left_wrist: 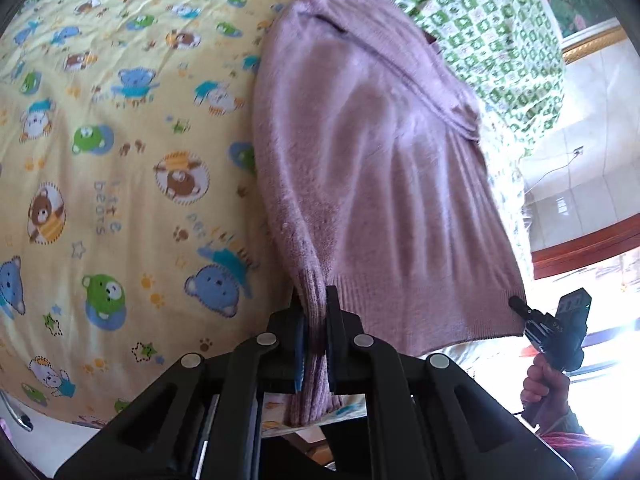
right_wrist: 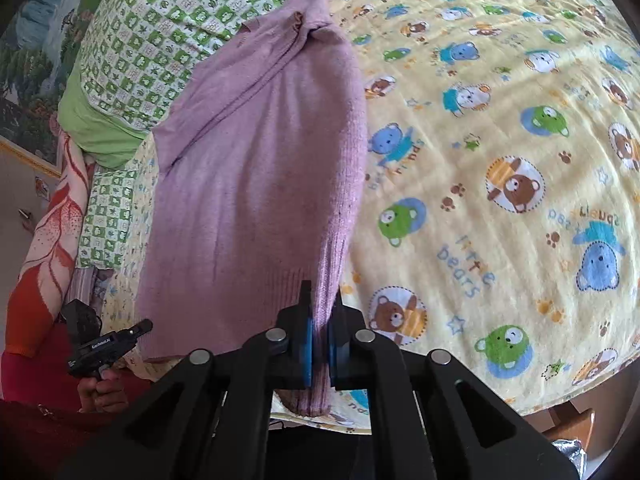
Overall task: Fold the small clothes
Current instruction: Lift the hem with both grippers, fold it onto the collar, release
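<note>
A lilac knitted sweater (left_wrist: 372, 168) lies lengthwise on the yellow bear-print bedsheet (left_wrist: 120, 140), hem toward me and collar far. My left gripper (left_wrist: 316, 320) is shut on the ribbed hem at the sweater's left corner, with a sleeve cuff bunched between its pads. My right gripper (right_wrist: 320, 320) is shut on the ribbed hem (right_wrist: 320, 360) at the sweater's (right_wrist: 256, 168) right corner. The right gripper also shows in the left wrist view (left_wrist: 520, 306) at the hem's far corner, and the left gripper shows in the right wrist view (right_wrist: 144, 326).
A green checkered quilt (left_wrist: 488, 32) lies behind the sweater, also in the right wrist view (right_wrist: 160, 28). An orange floral blanket (right_wrist: 52, 248) hangs at the bed's edge. The yellow sheet (right_wrist: 500, 160) spreads wide beside the sweater. The bed's near edge (right_wrist: 440, 412) runs just below the grippers.
</note>
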Demonstrator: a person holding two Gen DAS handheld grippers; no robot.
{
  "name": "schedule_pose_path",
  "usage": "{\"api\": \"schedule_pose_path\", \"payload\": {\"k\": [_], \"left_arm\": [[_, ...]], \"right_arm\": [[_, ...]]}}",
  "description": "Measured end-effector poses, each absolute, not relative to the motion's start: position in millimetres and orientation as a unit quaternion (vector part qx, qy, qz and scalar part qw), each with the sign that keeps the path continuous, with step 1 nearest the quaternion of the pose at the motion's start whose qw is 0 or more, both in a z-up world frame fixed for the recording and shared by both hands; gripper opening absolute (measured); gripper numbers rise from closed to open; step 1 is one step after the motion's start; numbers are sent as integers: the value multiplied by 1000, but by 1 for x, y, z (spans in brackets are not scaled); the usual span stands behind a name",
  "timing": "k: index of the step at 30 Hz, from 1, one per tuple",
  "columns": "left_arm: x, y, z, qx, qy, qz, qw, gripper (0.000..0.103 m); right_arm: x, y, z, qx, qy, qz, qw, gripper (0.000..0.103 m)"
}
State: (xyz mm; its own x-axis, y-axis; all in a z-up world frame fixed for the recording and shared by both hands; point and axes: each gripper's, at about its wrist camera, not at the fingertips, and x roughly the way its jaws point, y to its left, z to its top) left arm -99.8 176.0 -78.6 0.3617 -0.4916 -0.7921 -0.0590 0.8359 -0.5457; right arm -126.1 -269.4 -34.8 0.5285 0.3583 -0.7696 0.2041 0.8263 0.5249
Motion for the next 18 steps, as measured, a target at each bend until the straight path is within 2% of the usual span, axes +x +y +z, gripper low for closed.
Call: {"api": "schedule_pose_path", "payload": {"k": [7, 18], "left_arm": [[-72, 171, -33, -258, 512, -158, 804, 6], [56, 171, 43, -266, 417, -137, 858, 6]], "right_arm": [[-112, -275, 6, 305, 431, 84, 845, 6], [-13, -291, 56, 294, 376, 108, 872, 6]]}}
